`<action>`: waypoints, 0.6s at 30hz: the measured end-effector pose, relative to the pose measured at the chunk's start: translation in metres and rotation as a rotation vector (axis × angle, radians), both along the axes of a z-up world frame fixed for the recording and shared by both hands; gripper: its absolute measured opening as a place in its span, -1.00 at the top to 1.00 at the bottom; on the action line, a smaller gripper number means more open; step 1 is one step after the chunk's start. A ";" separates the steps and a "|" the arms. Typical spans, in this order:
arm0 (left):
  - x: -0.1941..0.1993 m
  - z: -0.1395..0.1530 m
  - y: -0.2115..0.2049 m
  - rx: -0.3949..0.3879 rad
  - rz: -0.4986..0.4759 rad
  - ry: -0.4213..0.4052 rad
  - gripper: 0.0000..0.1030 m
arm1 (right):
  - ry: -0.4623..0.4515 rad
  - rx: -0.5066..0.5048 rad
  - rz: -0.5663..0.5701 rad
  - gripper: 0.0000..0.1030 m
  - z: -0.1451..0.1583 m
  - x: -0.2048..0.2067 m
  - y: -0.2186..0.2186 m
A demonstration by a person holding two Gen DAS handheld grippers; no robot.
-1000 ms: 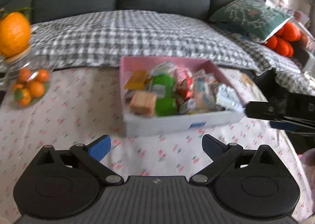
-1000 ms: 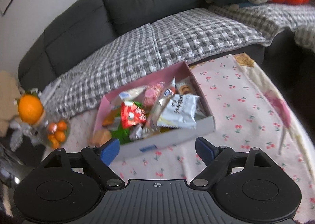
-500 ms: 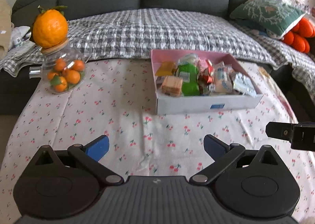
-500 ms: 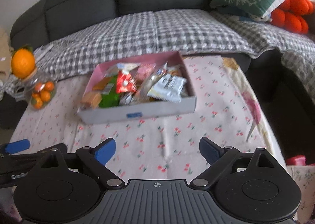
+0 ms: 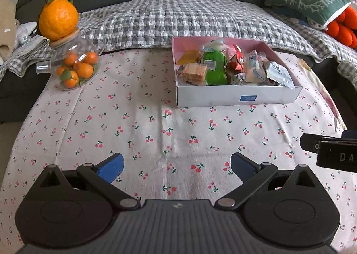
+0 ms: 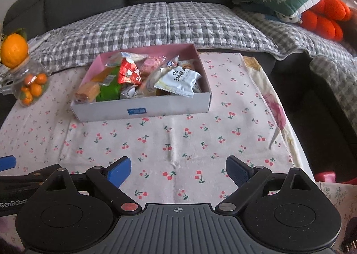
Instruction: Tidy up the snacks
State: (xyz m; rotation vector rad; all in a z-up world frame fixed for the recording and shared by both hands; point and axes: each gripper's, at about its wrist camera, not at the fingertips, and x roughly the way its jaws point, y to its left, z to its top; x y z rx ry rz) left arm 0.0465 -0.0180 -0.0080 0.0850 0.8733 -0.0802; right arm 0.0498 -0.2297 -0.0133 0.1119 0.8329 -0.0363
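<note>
Left claw (image 5: pixel 176 166) and right claw (image 6: pixel 177 170) spread, empty, snack box (image 5: pixel 236 98) well ahead

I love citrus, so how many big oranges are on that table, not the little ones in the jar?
1. The big orange sits on top of the glass jar, left of the snack box.

My left gripper (image 5: pixel 176 168) spread wide, empty, above cherry-print tablecloth (image 5: pixel 133 124); white-and-pink cardboard snack box (image 5: pixel 236 97) ahead, packets inside.
</note>
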 end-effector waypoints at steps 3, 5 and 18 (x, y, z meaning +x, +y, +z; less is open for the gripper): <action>-0.001 -0.001 -0.002 0.000 -0.002 0.003 -0.99 | -0.001 -0.008 0.003 -0.83 -0.001 0.000 0.002; -0.001 -0.003 -0.003 0.002 -0.005 0.011 -0.99 | -0.006 -0.006 0.009 -0.83 0.001 0.000 0.003; -0.007 -0.003 -0.006 0.000 -0.014 0.025 -0.99 | -0.002 0.025 -0.003 -0.83 0.002 0.001 -0.001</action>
